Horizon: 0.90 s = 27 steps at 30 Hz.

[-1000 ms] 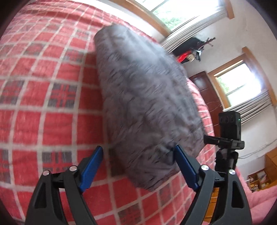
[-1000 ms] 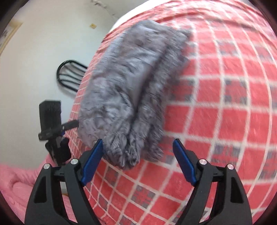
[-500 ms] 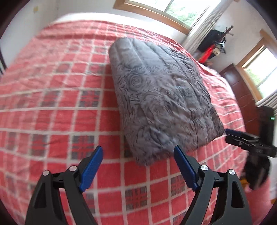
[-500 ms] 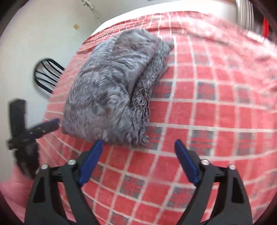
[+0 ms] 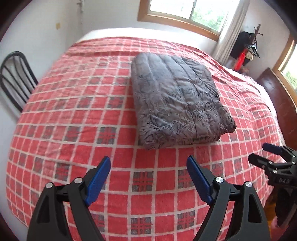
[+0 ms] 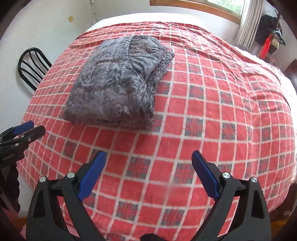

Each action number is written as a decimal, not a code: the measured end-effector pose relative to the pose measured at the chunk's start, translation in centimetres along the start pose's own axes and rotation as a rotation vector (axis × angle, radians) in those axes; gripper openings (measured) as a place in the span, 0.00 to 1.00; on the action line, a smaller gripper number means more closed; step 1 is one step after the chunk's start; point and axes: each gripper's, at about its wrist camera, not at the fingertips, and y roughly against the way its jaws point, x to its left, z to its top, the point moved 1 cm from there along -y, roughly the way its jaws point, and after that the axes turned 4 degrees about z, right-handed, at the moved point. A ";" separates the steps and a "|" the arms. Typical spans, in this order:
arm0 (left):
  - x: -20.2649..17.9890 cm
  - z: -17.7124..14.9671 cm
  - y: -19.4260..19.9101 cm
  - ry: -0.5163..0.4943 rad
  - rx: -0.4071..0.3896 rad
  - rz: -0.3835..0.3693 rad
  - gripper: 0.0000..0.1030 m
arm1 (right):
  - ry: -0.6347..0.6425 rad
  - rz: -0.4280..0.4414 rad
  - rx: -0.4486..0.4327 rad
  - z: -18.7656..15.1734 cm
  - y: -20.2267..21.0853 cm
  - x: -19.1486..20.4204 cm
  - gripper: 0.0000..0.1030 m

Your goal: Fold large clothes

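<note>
Both tongs spread wide, nothing between the blue pads: left gripper (image 5: 148,180) and right gripper (image 6: 148,175) hang over bare plaid, w/ the quilt (image 5: 178,103) well ahead of each. 1 s ago the gray bundle sat right at the pads of both, blurred; 0.5 s ago just beyond them; now both have backed off and the whole bed shows. Quilt unchanged in shape, same spot. It's a thick folded gray pad w/ dark leaf/rose print, stitched channels running lengthwise, lying flat on the bedspread (image 5: 74,129), roughly mid-bed. Left view: near edge is a rounded fold, layered edges at its right corner. Right view: quilt (image 6: 118,85) shows stacked layers along its right side, top flap curving over, far corner a bit loose. Each cam catches the other gripper at frame edge, beside the bed. Outward: chair (image 5: 14,77) at bed's left side by wall, window (image 5: 187,11) behind, coat rack (image 5: 248,46) in corner, dark wood door (image 5: 280,103) far right.
</note>
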 end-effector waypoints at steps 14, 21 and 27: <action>-0.4 -2.6 2.6 -0.023 0.017 0.033 0.82 | -0.001 -0.012 -0.018 -2.4 2.8 1.1 0.90; -0.6 -3.7 3.7 -0.023 0.011 0.050 0.82 | -0.008 -0.020 -0.024 -3.1 3.2 1.3 0.90; -0.7 -4.1 4.1 -0.026 0.006 0.050 0.82 | -0.008 -0.019 -0.030 -3.4 3.4 1.5 0.90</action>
